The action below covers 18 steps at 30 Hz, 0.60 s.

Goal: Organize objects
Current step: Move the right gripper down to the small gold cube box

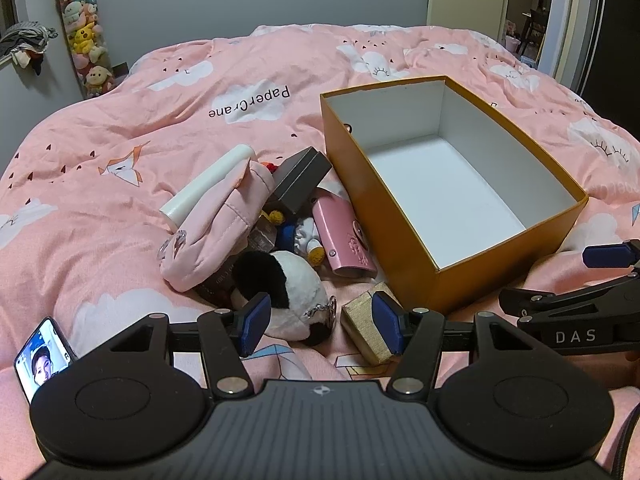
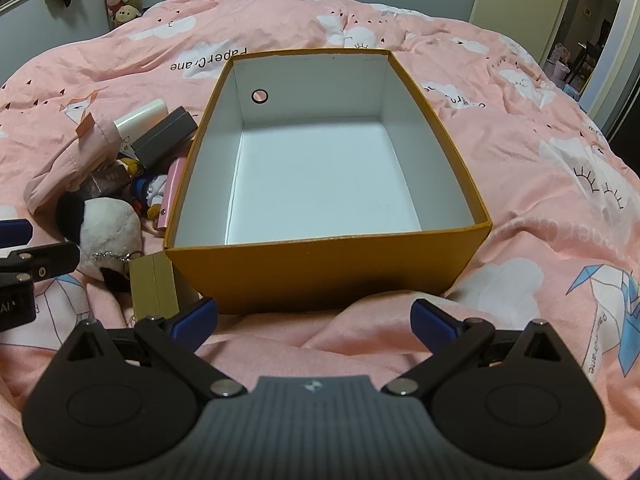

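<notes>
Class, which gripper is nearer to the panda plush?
Left. The left gripper sits open right at the panda plush. The right gripper is open off to its right, facing the box.

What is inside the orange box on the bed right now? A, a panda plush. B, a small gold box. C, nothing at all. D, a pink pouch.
C: the orange box shows only its bare white floor and walls in both views, while the panda plush, pink pouch and small gold box all lie on the bedspread outside it, to its left.
</notes>
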{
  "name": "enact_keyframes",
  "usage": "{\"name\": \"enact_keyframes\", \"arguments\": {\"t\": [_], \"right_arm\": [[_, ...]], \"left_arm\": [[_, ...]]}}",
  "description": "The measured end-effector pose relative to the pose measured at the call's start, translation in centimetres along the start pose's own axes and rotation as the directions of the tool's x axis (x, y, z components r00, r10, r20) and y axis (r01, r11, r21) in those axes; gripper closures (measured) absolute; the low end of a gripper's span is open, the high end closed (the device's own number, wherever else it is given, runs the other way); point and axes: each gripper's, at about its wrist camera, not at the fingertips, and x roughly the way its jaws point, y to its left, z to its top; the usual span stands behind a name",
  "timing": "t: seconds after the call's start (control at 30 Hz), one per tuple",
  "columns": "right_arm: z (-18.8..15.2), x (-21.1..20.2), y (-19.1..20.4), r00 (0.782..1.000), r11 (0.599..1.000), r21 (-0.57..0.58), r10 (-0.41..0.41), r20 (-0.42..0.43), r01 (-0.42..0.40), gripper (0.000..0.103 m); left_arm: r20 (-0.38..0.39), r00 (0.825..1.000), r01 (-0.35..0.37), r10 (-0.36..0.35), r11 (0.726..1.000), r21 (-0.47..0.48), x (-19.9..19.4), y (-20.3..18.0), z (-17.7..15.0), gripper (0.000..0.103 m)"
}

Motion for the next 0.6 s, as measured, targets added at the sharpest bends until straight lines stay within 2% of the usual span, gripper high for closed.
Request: {"name": "enact_keyframes", "arguments": {"t": [0.6], "right_arm": [[-0.06, -0.04, 0.19, 1.000, 1.000, -0.010, 0.020, -0.008, -0.020, 0.001]], "left_arm": [[-0.006, 1.000, 0.007, -0.007, 1.000, 0.010, -0.04, -0.06, -0.28, 0.035]]}}
